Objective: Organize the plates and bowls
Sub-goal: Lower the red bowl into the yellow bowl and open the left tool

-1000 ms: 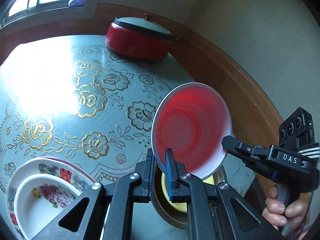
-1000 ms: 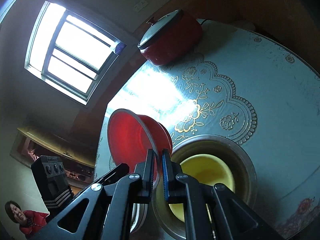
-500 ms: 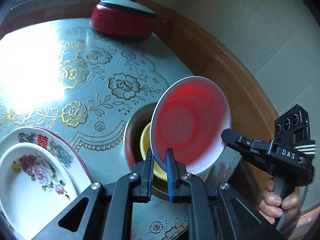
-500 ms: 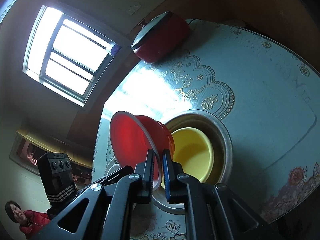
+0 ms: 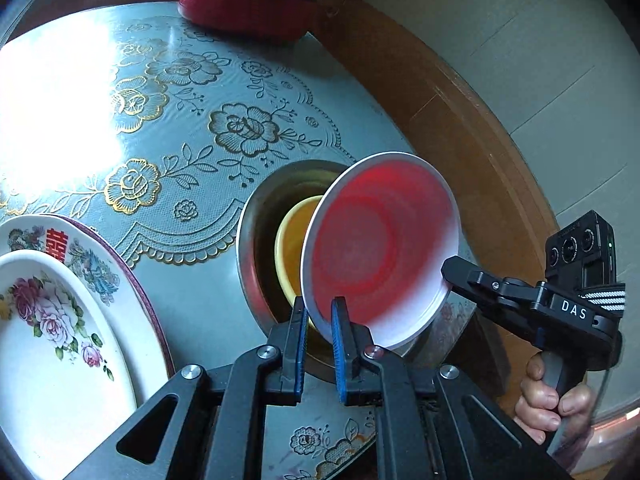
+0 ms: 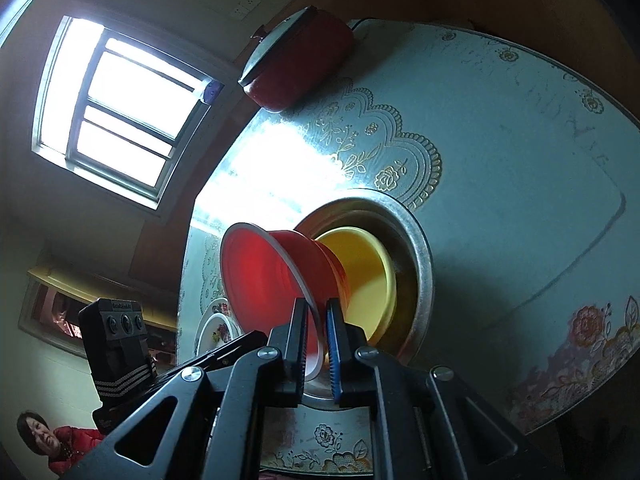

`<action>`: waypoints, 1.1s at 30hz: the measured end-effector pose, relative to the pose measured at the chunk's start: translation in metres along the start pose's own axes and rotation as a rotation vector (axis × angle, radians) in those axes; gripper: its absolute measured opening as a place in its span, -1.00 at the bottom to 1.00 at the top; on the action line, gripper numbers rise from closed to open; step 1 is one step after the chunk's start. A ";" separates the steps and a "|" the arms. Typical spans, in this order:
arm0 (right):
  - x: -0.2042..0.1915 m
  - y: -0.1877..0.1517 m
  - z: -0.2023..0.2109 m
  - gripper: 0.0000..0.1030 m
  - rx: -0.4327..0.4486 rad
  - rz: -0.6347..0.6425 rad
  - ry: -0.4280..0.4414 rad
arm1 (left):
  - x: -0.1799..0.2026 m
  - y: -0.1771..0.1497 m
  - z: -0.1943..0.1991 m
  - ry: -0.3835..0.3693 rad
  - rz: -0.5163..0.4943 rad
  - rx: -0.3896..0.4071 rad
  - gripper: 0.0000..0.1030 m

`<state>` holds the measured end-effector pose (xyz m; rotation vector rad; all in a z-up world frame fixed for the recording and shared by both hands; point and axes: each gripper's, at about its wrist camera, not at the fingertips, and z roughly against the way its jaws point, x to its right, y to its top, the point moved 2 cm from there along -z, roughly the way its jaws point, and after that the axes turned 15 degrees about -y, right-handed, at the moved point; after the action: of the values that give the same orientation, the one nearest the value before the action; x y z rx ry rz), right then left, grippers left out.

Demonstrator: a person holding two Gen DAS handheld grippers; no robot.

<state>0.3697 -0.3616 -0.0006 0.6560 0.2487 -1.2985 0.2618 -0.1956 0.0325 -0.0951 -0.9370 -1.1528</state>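
Observation:
A red bowl [image 5: 380,248] with a white rim is held tilted on its side between both grippers. My left gripper [image 5: 318,320] is shut on its lower rim. My right gripper [image 5: 448,278] pinches the rim on the opposite side, and the right wrist view shows it [image 6: 318,328] shut on the rim. The red bowl's [image 6: 276,276] base points into a yellow bowl [image 6: 364,276], which sits inside a metal basin [image 6: 420,248]. In the left wrist view the yellow bowl [image 5: 290,240] and the basin [image 5: 250,248] lie partly hidden behind the red bowl.
Two stacked floral plates [image 5: 60,340] lie at the left on the round table's patterned cloth [image 5: 180,120]. A red pot with a grey lid [image 5: 248,4] stands at the far edge. The wooden table rim [image 5: 460,128] runs close on the right. A person in red [image 6: 52,444] sits beyond the table.
Both grippers have carried the red bowl forward and down. The basin and yellow bowl now show fully behind it, and the bowl's base has come close to the yellow bowl.

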 end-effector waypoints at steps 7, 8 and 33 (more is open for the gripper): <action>0.008 0.001 -0.003 -0.82 0.002 -0.012 -0.016 | 0.000 -0.002 -0.008 0.028 -0.023 -0.019 -0.78; 0.008 0.001 -0.002 -0.82 0.008 -0.006 -0.020 | 0.000 -0.002 -0.009 0.037 -0.029 -0.018 -0.78; -0.007 0.007 0.000 -0.86 0.090 0.134 -0.179 | -0.003 0.006 -0.010 0.079 -0.065 0.001 -0.69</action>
<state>0.3743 -0.3552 0.0047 0.6170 -0.0002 -1.2361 0.2727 -0.1961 0.0266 -0.0181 -0.8759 -1.2080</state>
